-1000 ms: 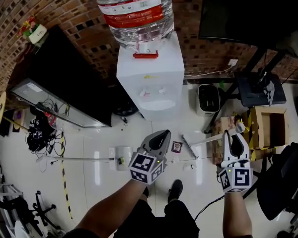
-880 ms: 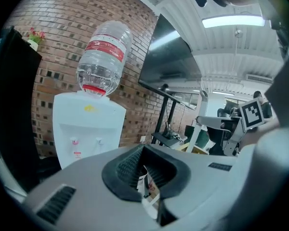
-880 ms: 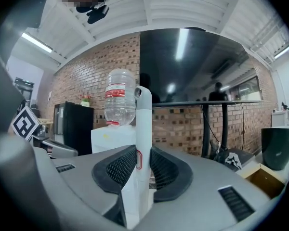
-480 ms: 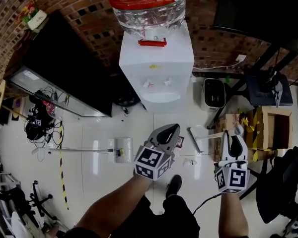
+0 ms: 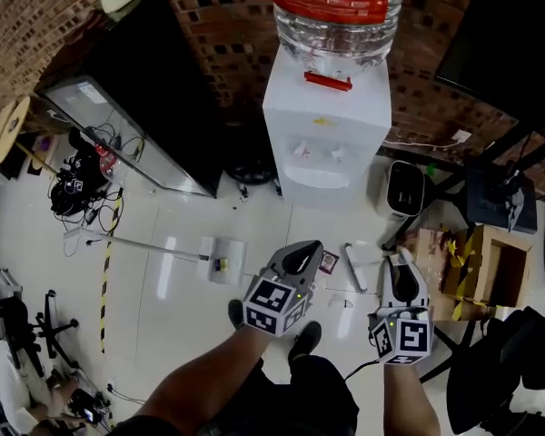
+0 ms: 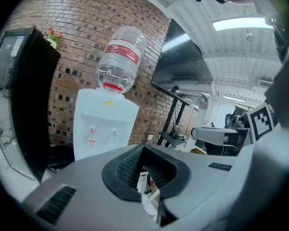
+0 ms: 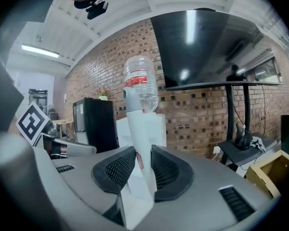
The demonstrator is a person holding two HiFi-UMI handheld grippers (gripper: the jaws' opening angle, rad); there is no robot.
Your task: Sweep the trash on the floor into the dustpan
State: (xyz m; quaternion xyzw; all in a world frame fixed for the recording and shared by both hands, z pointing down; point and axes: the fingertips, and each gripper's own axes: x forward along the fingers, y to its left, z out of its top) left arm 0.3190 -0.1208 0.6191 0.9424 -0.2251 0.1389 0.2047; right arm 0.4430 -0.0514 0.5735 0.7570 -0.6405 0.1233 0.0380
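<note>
My right gripper (image 5: 397, 269) is shut on a white handle (image 7: 137, 148) with a grey cap that stands upright between its pads. Left of it on the floor lies that tool's narrow white head (image 5: 355, 267). A small dark-red square of trash (image 5: 327, 262) lies on the white tiles beside it, with small white scraps (image 5: 346, 303) nearer my feet. My left gripper (image 5: 300, 256) hovers just left of the red square, its jaws shut to a thin slit. A second tool with a long thin handle and a flat white head (image 5: 222, 261) lies on the floor at the left.
A white water dispenser (image 5: 322, 143) with a big bottle stands against the brick wall ahead. A black cabinet (image 5: 154, 89) is on the left. A white bin (image 5: 405, 189), a stand's black legs and cardboard boxes (image 5: 495, 262) crowd the right. Cables (image 5: 82, 189) lie at far left.
The head view has swung right and forward, so the dispenser and floor items sit further right. Both grippers drew closer together; the right one, with its handle, moved left towards the white head.
</note>
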